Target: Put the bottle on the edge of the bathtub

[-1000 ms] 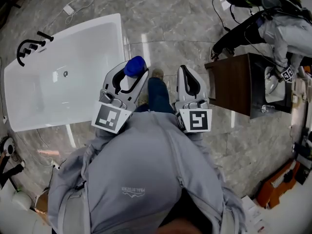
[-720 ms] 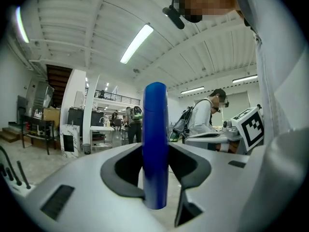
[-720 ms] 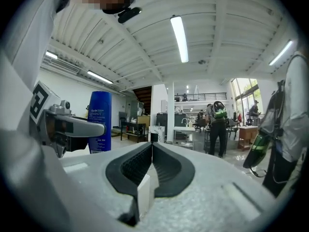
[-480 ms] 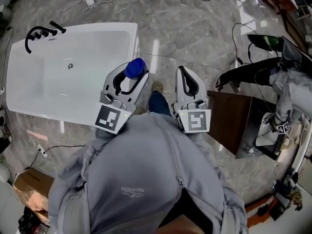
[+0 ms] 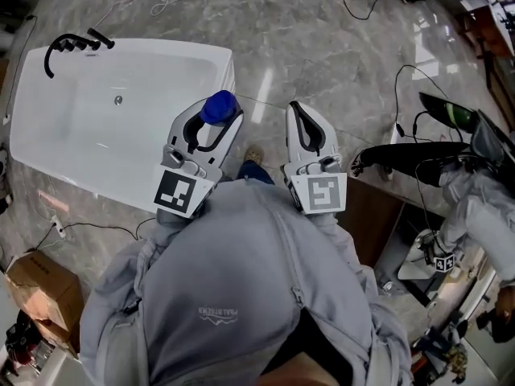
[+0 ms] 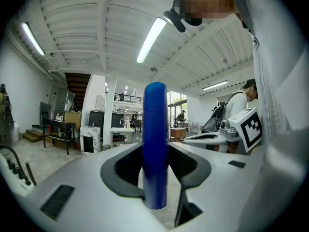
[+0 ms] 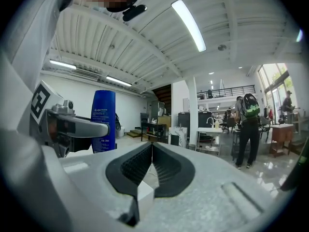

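My left gripper is shut on a blue bottle, which stands upright between its jaws; the left gripper view shows the bottle rising from the pads. It hangs just right of the near right corner of the white bathtub, above the floor. My right gripper is held beside it to the right, its jaws shut with nothing between them. From the right gripper view the bottle shows at the left.
A black tap set sits at the tub's far left corner, a drain in its floor. A cardboard box lies at lower left, cables cross the marble floor, and a dark wooden cabinet stands at right.
The view has swung left: the bathtub has slid right and down toward the grippers, and the cabinet has dropped to lower right. Both grippers keep their pose, the bottle still held.
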The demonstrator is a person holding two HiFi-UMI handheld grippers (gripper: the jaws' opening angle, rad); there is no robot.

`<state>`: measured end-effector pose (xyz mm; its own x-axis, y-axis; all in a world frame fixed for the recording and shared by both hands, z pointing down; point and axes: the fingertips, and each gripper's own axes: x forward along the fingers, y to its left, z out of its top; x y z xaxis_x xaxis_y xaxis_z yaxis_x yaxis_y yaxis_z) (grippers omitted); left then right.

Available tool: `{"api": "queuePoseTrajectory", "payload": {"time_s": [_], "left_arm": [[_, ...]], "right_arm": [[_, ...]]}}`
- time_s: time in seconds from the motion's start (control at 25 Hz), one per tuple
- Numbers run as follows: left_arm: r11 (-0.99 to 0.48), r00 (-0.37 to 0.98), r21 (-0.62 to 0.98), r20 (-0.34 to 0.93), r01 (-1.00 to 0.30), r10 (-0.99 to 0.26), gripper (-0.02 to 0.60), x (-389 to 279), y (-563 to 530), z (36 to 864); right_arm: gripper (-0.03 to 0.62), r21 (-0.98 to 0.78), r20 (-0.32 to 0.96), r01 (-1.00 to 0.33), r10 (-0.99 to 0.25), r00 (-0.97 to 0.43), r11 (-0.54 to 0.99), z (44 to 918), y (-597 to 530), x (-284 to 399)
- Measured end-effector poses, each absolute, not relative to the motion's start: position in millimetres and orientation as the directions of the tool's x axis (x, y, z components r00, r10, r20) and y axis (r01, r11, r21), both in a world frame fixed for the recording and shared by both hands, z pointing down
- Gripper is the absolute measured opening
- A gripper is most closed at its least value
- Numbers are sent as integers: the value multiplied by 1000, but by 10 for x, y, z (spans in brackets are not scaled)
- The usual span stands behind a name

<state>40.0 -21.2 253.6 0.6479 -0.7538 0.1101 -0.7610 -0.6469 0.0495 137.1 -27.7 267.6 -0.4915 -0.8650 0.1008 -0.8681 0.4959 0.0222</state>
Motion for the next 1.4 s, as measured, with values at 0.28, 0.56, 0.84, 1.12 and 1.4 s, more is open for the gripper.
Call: {"api": "queuePoseTrajectory", "payload": {"time_s": [0.28,0.56,0.84,1.12,1.4], "left_arm": [[-602,602,45,139,-797,-786,156,433,-465,2630],[-611,611,56,165,-790,-774,156,429,-824,2792],[-639,636,38,165,-768,-754,156,375,-1146,2903],[-658,652,20,156,-753,-742,156,267,-1449,3086],[-698,682,-36,181,-715,-708,156,111,-1812,3402]], "right_arm": [[5,12,146,-842,-834,-533,540,2815,-600,1383],[5,-5,132,-828,-820,-556,561,2875,-900,1285],[5,-10,120,-818,-811,-573,576,2971,-1253,1112],[5,-24,129,-800,-792,-597,600,3204,-1542,903],[5,-12,169,-775,-763,-624,631,3536,-1847,683]]}}
